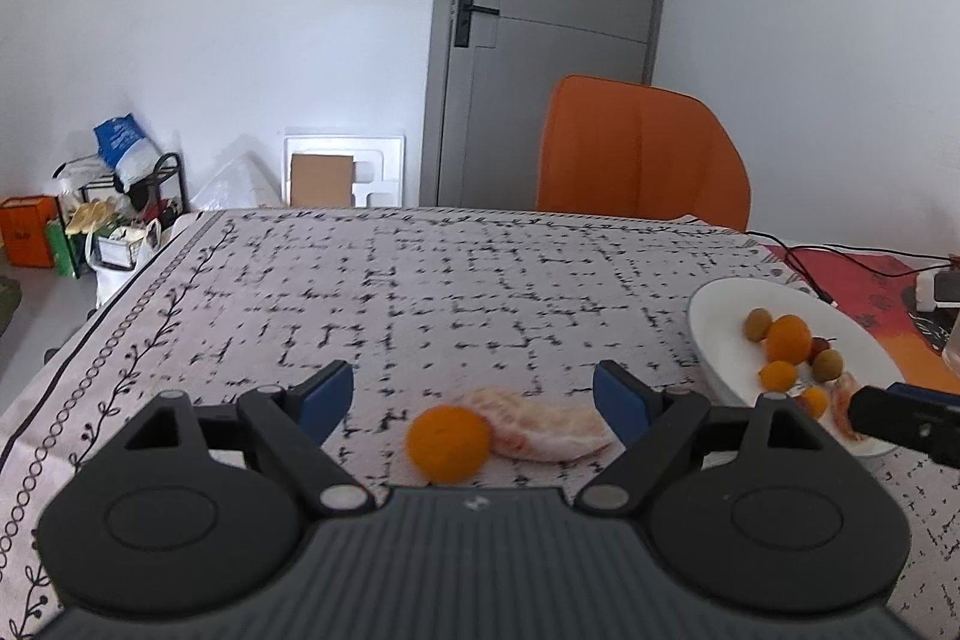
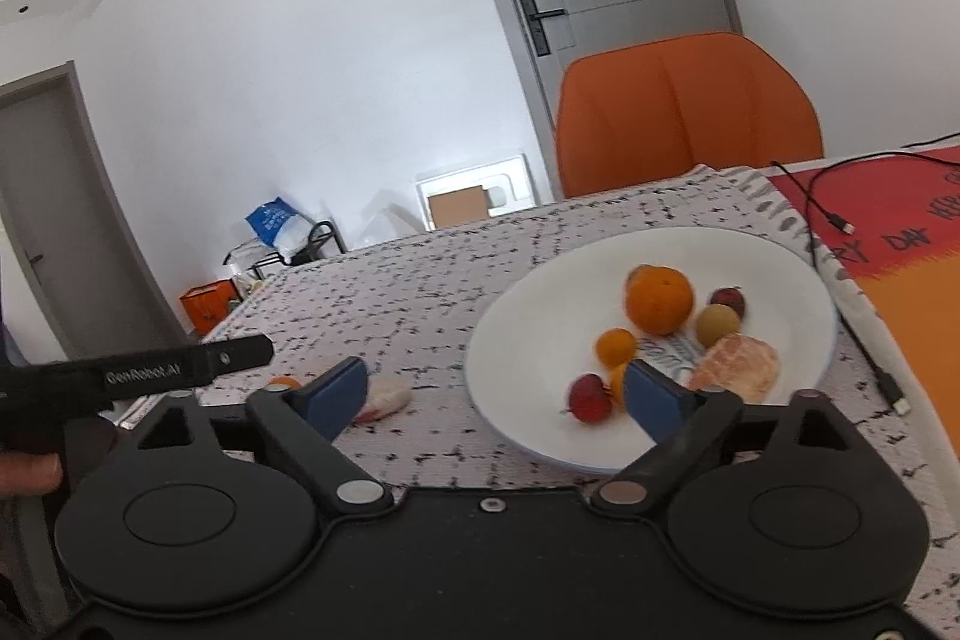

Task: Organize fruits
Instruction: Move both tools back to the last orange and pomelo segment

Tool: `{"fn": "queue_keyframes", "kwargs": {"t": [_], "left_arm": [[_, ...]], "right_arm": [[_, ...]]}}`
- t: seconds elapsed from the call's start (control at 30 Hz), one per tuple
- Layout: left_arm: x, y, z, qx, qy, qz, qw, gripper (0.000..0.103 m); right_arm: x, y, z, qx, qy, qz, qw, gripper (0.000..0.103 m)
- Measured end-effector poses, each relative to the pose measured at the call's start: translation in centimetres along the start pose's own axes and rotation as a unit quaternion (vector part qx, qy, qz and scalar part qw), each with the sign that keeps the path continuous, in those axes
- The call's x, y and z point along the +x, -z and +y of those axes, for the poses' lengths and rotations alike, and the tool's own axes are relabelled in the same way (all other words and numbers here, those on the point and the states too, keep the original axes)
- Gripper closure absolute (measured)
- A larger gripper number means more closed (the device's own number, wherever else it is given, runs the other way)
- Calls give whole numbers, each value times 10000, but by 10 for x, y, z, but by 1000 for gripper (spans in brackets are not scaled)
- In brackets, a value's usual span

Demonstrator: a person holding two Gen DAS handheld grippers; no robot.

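On the table point(image 1: 420, 280), the white plate point(image 2: 540, 292) already holds most of the fruit. One small orange point(image 1: 449, 443) lies loose beside a peeled segment point(image 1: 540, 424). Both the left gripper point(image 1: 474, 394) and right gripper point(image 2: 495, 394) stand spread and empty, so the left should centre its jaws on the orange and close gently.

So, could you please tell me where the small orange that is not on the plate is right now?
In the left wrist view, the small orange lies on the tablecloth, between the open left claw's fingers, against a pale peeled segment, left of the white plate.

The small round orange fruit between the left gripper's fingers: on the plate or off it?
Off. The small round orange fruit lies on the patterned tablecloth, beside a pale peeled segment, apart from the white plate.
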State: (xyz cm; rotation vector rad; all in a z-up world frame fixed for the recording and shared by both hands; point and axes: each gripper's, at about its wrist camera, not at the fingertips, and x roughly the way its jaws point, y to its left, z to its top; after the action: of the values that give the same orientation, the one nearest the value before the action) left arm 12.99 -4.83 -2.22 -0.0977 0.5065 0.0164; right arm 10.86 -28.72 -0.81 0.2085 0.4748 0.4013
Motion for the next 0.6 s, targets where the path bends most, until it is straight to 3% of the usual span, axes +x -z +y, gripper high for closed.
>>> {"fn": "queue_keyframes", "kwargs": {"t": [0.6], "left_arm": [[23, 18, 22, -231, 101, 264, 9993, 18]], "right_arm": [[26, 3, 33, -331, -269, 291, 9987, 0]]}}
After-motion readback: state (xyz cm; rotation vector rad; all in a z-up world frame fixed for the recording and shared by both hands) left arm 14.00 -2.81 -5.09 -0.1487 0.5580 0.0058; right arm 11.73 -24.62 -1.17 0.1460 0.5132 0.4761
